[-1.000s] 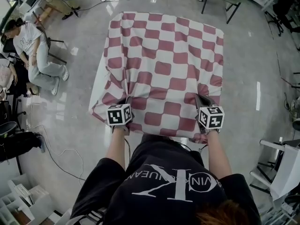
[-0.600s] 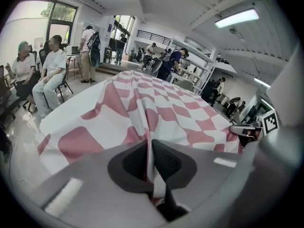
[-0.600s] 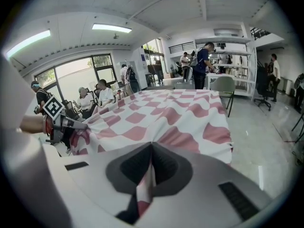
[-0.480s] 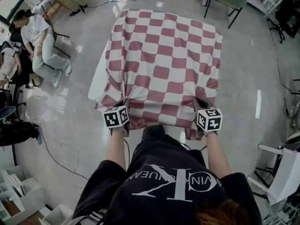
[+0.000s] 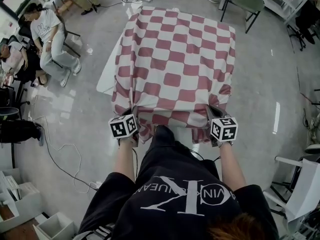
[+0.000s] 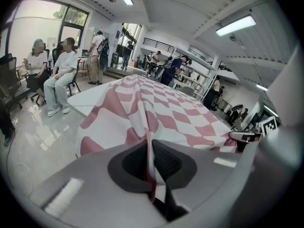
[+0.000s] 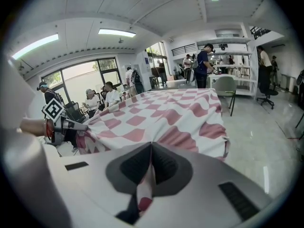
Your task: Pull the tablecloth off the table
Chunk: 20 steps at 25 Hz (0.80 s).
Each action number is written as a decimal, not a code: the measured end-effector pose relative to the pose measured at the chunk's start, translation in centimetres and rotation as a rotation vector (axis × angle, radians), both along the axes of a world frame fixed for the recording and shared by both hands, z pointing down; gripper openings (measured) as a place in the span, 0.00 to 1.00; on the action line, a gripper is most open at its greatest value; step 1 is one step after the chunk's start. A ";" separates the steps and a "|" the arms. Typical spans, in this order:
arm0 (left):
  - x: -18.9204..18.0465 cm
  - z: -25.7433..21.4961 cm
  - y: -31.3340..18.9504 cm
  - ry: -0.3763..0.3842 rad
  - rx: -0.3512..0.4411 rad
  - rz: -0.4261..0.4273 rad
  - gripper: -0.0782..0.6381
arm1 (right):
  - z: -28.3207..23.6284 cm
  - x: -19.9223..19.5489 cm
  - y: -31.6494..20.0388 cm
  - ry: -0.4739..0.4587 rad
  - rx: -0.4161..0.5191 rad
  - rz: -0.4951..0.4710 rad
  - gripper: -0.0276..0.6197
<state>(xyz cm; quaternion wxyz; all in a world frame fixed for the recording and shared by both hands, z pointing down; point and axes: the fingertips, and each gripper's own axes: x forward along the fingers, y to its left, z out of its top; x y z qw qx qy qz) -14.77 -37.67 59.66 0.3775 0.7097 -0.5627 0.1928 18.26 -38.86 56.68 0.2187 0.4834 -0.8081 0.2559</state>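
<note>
A red-and-white checked tablecloth (image 5: pixel 177 64) covers most of a white table (image 5: pixel 106 80), whose left edge lies bare. My left gripper (image 5: pixel 131 113) is shut on the cloth's near left hem, and the fabric (image 6: pixel 142 113) runs pinched between its jaws. My right gripper (image 5: pixel 214 110) is shut on the near right hem, with the cloth (image 7: pixel 156 122) bunched between its pads. The near hem is stretched between the two grippers, close to my body. In the right gripper view the left gripper (image 7: pixel 59 120) shows at the far left.
Seated people (image 5: pixel 47 34) are left of the table. A green chair (image 5: pixel 245 1) stands behind it at the right. Cables (image 5: pixel 65 164) trail over the shiny floor at the left, and white shelving (image 5: pixel 295 184) stands at the right.
Both grippers have drawn the cloth toward me. The hem has come closer to my body, and a white strip of table has been uncovered on the left side.
</note>
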 end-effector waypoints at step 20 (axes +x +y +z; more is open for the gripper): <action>-0.9 -0.3 7.2 0.023 0.052 0.025 0.15 | 1.5 -0.5 6.7 -0.041 -0.006 0.050 0.06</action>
